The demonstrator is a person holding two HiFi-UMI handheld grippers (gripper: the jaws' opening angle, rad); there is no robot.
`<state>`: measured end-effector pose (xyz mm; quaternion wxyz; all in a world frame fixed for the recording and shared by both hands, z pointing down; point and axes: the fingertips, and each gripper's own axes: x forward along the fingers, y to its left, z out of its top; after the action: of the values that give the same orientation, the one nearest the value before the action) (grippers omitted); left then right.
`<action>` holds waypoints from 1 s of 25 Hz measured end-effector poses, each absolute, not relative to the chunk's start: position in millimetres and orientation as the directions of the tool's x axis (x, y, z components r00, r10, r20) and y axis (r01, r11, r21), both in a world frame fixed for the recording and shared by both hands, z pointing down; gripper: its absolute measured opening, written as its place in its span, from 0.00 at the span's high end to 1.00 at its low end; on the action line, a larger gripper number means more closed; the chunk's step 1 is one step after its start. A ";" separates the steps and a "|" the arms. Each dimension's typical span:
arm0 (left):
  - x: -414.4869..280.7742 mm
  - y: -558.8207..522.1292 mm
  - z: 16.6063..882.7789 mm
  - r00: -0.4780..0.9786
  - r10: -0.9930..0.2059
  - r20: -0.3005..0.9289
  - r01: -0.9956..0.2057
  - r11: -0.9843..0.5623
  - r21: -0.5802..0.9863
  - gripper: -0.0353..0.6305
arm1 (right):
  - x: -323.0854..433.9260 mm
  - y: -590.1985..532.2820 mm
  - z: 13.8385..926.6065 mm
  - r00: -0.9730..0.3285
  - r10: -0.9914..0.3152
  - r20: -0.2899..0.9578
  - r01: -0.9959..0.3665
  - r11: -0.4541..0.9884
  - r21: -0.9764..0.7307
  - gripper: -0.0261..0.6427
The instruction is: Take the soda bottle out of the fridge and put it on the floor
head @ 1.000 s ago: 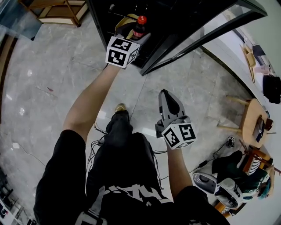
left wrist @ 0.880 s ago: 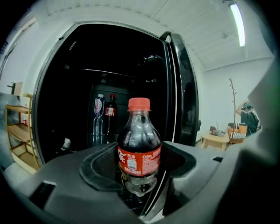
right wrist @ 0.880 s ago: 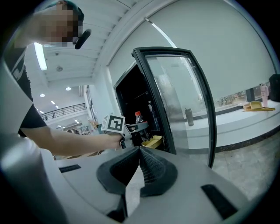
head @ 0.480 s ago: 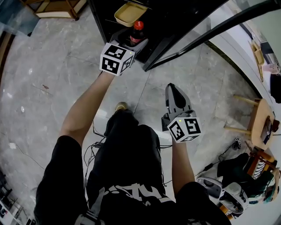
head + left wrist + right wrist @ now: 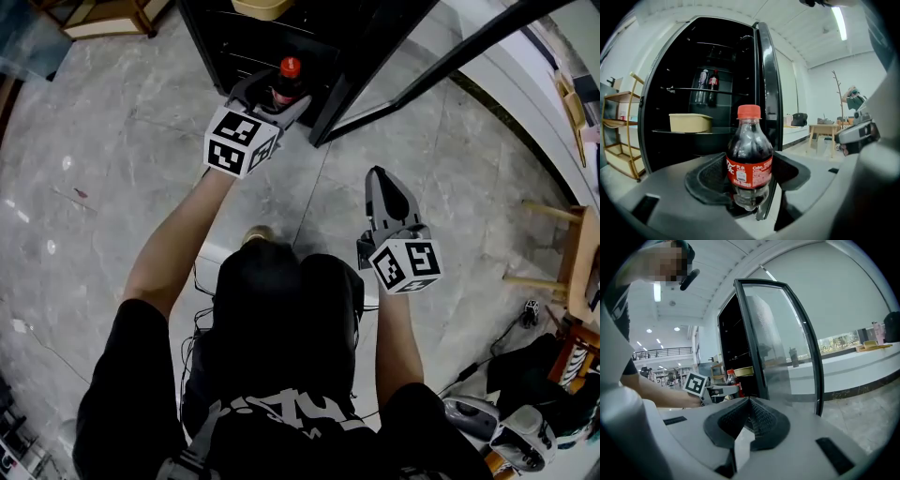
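Observation:
A small cola bottle (image 5: 748, 161) with a red cap and red label stands upright between my left gripper's (image 5: 747, 180) pads, which press on its sides. In the head view the soda bottle (image 5: 284, 82) sits in my left gripper (image 5: 272, 94) just in front of the open black fridge (image 5: 281, 33), above the grey marble floor (image 5: 122, 178). My right gripper (image 5: 386, 187) hangs over the floor to the right, jaws together with nothing in them. In the right gripper view its pads (image 5: 749, 416) meet tip to tip, and the bottle (image 5: 731, 377) shows far left.
The fridge's glass door (image 5: 422, 70) stands open between the two grippers. Inside the fridge sit a beige tub (image 5: 690, 123) on a shelf and two more bottles (image 5: 707, 85) higher up. A wooden rack (image 5: 618, 136) stands left of the fridge; a wooden stool (image 5: 572, 253) and bags at the right.
Both grippers have sunk lower toward the floor. The bottle has come down with the left gripper, staying upright, in front of the fridge's lower part.

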<state>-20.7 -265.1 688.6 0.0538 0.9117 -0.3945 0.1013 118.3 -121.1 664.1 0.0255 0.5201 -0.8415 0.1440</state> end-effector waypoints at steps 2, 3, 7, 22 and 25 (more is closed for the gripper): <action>-17.9 -260.4 706.7 0.673 -0.706 0.221 -0.726 -0.687 0.018 0.50 | 126.3 -123.6 682.1 -0.450 -0.875 0.180 -0.885 0.410 -0.220 0.93; -17.0 -259.0 715.1 0.673 -0.707 0.218 -0.727 -0.686 0.021 0.50 | 130.0 -125.2 689.6 -0.448 -0.877 0.173 -0.885 0.408 -0.223 0.93; -11.7 -251.0 745.7 0.675 -0.705 0.219 -0.726 -0.687 0.028 0.50 | 138.2 -125.7 714.0 -0.442 -0.883 0.160 -0.889 0.406 -0.211 0.93; -1.3 -232.0 796.0 0.686 -0.689 0.234 -0.716 -0.696 0.052 0.50 | 146.2 -126.7 751.0 -0.420 -0.895 0.151 -0.902 0.394 -0.176 0.93; 2.9 -228.2 808.2 0.691 -0.688 0.225 -0.715 -0.697 0.064 0.50 | 146.1 -127.2 759.4 -0.416 -0.897 0.152 -0.903 0.388 -0.185 0.93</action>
<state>2.9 -228.2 808.2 0.0732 0.9165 -0.3825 0.0919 146.1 -127.2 759.4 0.0133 0.5402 -0.8328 0.1199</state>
